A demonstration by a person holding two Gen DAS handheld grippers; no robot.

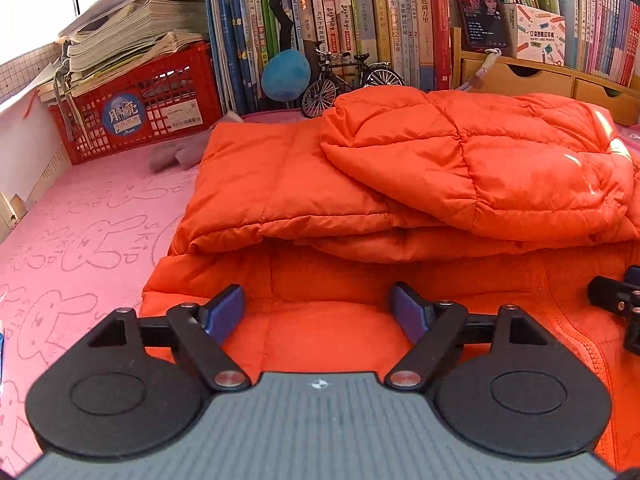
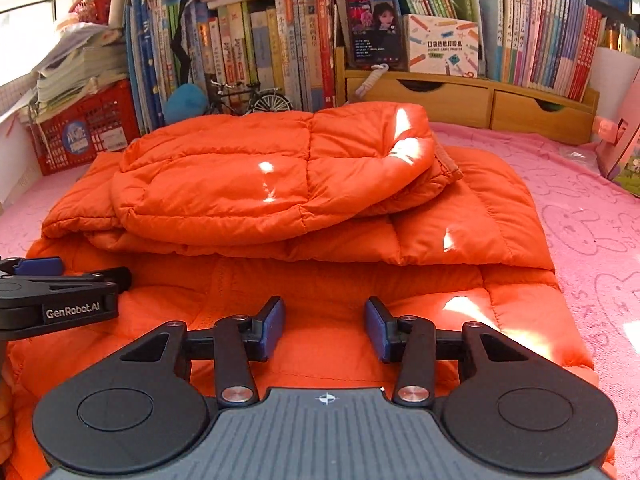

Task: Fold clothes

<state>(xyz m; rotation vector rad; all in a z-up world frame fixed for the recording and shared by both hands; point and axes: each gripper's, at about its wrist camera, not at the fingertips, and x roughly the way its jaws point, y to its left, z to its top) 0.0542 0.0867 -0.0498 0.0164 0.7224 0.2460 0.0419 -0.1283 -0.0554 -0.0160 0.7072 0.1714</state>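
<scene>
A pink rabbit-print blanket (image 2: pixel 592 216) covers the surface beneath both claws. On it, straight ahead of each claw, lies an orange quilted jacket (image 2: pixel 280 184), its upper part folded back in a puffy stack over the flat near section. The left gripper (image 1: pixel 318 312) hangs above that near section, jaws wide apart, nothing between them. The right gripper (image 2: pixel 325 326), just beside it, has jaws partly apart over the same fabric, gripping nothing. Beyond the jacket stand books (image 2: pixel 272 40).
</scene>
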